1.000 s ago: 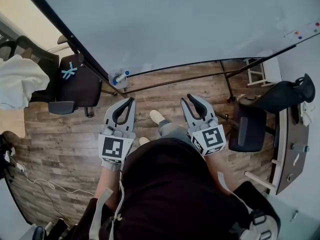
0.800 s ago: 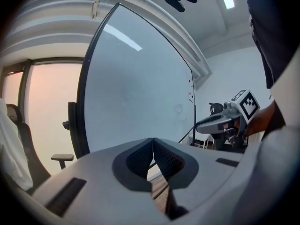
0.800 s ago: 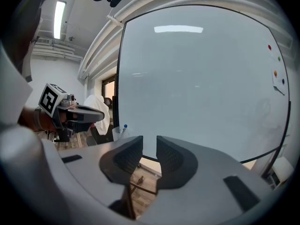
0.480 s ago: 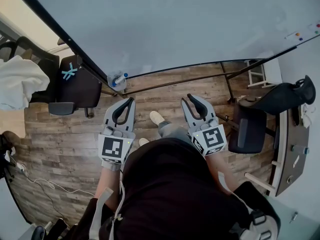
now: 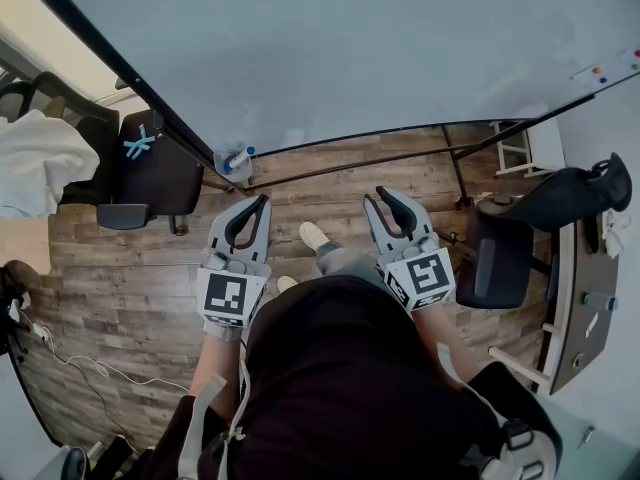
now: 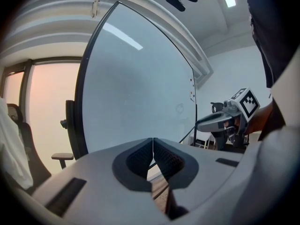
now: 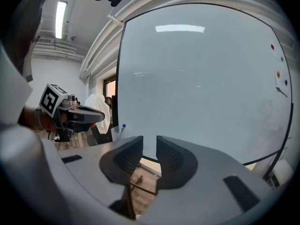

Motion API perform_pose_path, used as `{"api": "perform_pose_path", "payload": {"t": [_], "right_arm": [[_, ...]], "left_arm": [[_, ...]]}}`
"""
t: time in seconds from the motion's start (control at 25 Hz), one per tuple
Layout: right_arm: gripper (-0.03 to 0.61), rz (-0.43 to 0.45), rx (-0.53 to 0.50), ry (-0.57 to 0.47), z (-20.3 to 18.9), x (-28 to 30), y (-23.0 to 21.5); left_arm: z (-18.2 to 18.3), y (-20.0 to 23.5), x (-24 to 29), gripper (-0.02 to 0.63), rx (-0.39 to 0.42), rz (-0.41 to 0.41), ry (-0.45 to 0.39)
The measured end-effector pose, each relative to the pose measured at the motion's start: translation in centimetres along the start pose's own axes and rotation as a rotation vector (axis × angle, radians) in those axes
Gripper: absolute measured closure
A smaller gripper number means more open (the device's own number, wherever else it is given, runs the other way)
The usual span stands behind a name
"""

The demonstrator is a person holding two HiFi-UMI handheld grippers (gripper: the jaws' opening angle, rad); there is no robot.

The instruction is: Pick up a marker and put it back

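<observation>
left gripper (image 5: 262,202): jaws pressed together, empty | right gripper (image 5: 381,194): jaws slightly parted, empty | blue-capped marker (image 5: 243,153): stood in clear cup (image 5: 232,164) ahead of left gripper | judged light, rigid, slick; to be pinched just below cap

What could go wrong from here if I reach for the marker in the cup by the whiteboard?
The left gripper, nearest the cup, has its jaws together, so it could knock the marker rather than grip it. The right gripper is open only slightly, perhaps too narrowly. The cup looks light and sits by the whiteboard's lower corner; a bump might tip it.
</observation>
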State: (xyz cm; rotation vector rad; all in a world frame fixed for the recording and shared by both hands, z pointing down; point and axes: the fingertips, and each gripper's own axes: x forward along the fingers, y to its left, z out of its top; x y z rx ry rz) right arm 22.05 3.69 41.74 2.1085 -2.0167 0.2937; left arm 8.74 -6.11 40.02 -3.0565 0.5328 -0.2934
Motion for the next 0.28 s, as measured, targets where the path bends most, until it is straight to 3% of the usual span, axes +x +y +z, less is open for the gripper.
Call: {"api": "perform_pose_path", "payload": {"t": [0.28], "right_arm": [[0.494, 0.004, 0.000, 0.001, -0.08, 0.05, -0.12]], "left_arm": [[0.01, -0.16, 0.29, 0.604, 0.002, -0.005, -0.001]]}}
